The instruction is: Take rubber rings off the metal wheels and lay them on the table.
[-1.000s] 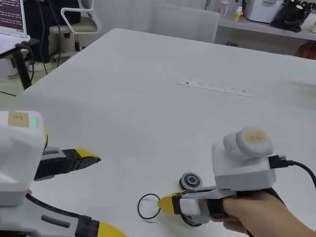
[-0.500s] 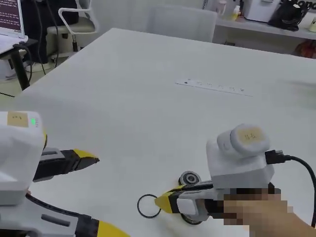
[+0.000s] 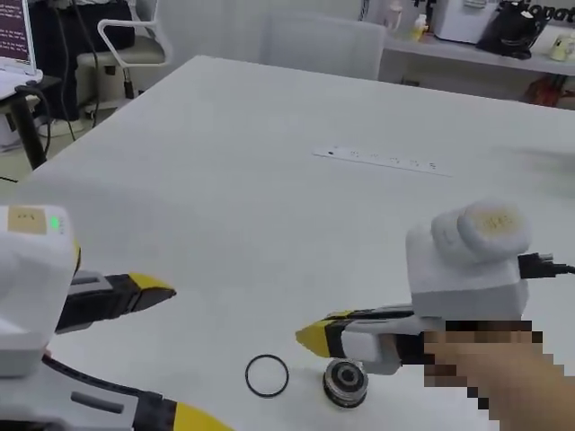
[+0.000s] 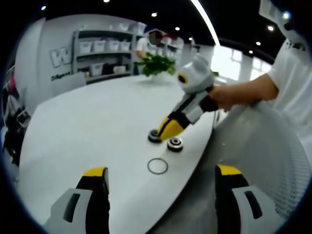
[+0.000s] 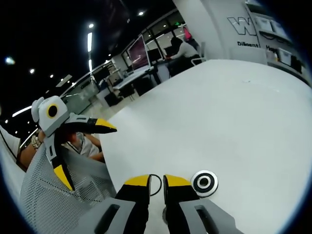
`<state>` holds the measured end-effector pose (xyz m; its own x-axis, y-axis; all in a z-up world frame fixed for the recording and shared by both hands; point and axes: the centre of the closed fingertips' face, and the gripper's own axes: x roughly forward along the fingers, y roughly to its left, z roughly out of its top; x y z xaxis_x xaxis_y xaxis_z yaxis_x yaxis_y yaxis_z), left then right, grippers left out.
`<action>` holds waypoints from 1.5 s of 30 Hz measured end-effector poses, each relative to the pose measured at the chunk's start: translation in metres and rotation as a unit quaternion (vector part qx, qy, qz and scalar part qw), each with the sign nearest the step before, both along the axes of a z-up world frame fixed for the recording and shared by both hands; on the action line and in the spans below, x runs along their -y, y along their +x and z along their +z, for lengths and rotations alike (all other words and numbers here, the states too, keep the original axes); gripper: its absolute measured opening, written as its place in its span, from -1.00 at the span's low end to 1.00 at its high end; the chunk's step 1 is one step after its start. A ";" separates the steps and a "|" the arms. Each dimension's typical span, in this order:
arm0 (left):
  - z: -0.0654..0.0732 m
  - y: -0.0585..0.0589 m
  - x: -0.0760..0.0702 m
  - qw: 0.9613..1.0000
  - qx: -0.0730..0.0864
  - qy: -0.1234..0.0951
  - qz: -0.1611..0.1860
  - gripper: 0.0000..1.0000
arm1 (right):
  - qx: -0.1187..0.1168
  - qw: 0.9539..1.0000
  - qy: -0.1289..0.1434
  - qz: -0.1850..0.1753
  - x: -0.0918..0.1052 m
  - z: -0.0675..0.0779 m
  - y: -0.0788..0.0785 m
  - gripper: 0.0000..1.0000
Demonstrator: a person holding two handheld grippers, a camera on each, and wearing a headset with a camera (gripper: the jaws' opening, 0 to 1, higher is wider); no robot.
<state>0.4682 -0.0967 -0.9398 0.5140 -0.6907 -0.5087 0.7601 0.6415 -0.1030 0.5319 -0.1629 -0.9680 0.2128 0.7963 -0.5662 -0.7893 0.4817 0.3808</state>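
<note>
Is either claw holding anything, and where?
Nothing is held. The left claw is open and empty; the right claw is closed on nothing, and the thin black rubber ring lies loose on the white table.

Left gripper (image 3: 187, 355) at lower left, jaws spread wide, empty, right gripper (image 3: 310, 337) gripped by a hand (image 3: 503, 395), pointing left, jaws nearly together, empty

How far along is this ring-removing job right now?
One rubber ring already lies loose on the table. In hand: nothing; the right tongs hover shut beside the metal wheels, the left tongs are open. Left: two wheels, at least one looking black-rimmed, so probably a ring to pull.
</note>
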 end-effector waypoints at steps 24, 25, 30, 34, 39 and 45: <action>0.001 -0.002 0.004 1.000 0.002 -0.005 -0.009 0.83 | 0.048 0.997 0.047 -0.024 0.023 0.055 0.011 -0.72; 0.001 -0.003 0.004 1.000 0.001 -0.005 -0.011 0.83 | 0.050 0.997 0.050 -0.024 0.024 0.057 0.012 -0.72; 0.000 -0.003 0.004 1.000 0.001 0.002 -0.016 0.82 | 0.039 0.996 0.083 -0.023 0.029 0.070 0.013 -0.75; -0.001 -0.004 0.005 1.000 -0.001 0.003 -0.019 0.82 | 0.043 0.993 0.097 -0.044 0.039 0.076 0.021 -0.75; -0.001 -0.004 0.005 1.000 -0.002 0.000 -0.018 0.82 | 0.041 0.991 0.107 -0.071 0.054 0.077 0.030 -0.75; -0.002 -0.005 0.005 1.000 -0.006 0.006 -0.017 0.82 | 0.039 0.990 0.103 -0.091 0.068 0.068 0.038 -0.76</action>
